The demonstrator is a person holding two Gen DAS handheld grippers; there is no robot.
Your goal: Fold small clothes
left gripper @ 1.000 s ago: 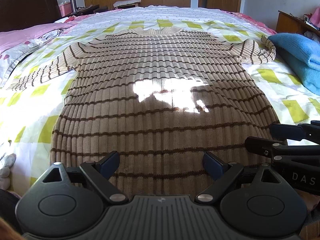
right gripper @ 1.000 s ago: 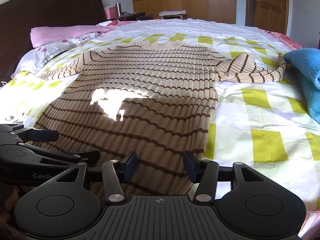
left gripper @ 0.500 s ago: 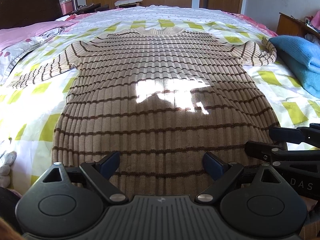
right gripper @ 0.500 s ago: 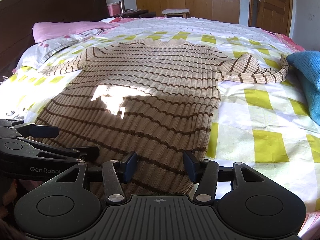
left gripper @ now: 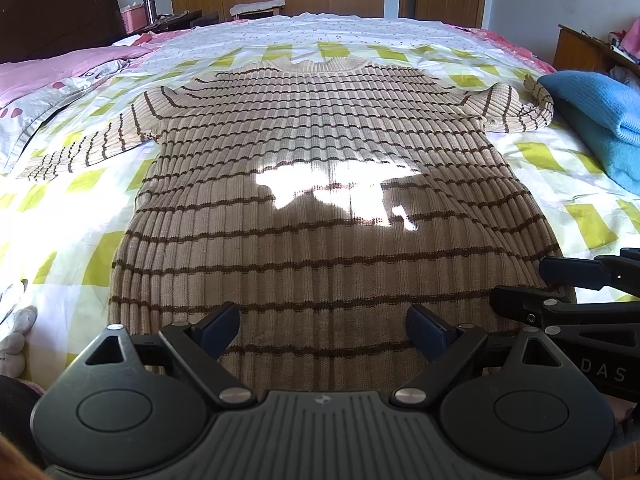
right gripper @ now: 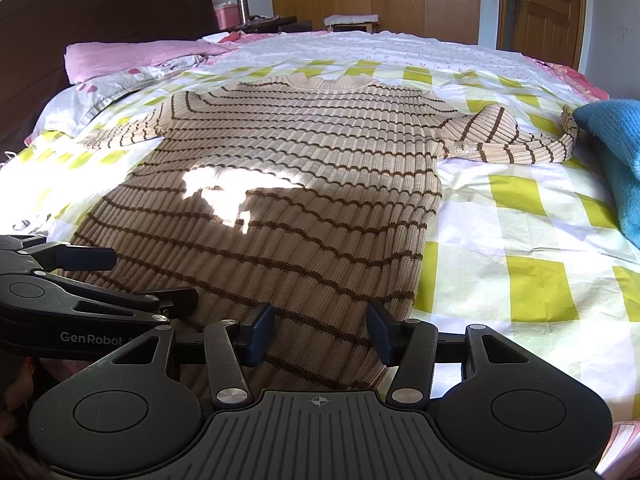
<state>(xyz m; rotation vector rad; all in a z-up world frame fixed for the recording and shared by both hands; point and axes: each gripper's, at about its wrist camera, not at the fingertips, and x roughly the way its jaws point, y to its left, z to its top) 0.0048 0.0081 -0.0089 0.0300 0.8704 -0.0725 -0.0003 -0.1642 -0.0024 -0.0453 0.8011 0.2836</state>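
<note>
A beige ribbed sweater with thin brown stripes (left gripper: 320, 168) lies spread flat on the bed, collar at the far end, hem toward me. It also shows in the right wrist view (right gripper: 288, 184). Its left sleeve (left gripper: 92, 144) lies straight out; its right sleeve (left gripper: 516, 108) is bent back on itself. My left gripper (left gripper: 323, 330) is open and empty over the hem's middle. My right gripper (right gripper: 320, 334) is open and empty over the hem's right corner. Each gripper appears at the edge of the other's view.
The bed has a white sheet with yellow-green squares (right gripper: 536, 288). A folded blue knit garment (left gripper: 604, 120) lies at the right edge. Pink and grey pillows (right gripper: 128, 60) lie at the left by a dark headboard. Wooden wardrobes and a door stand beyond.
Both grippers have drawn back and risen slightly, so the sweater looks farther away. The jaws stay open and the sweater has not moved.
</note>
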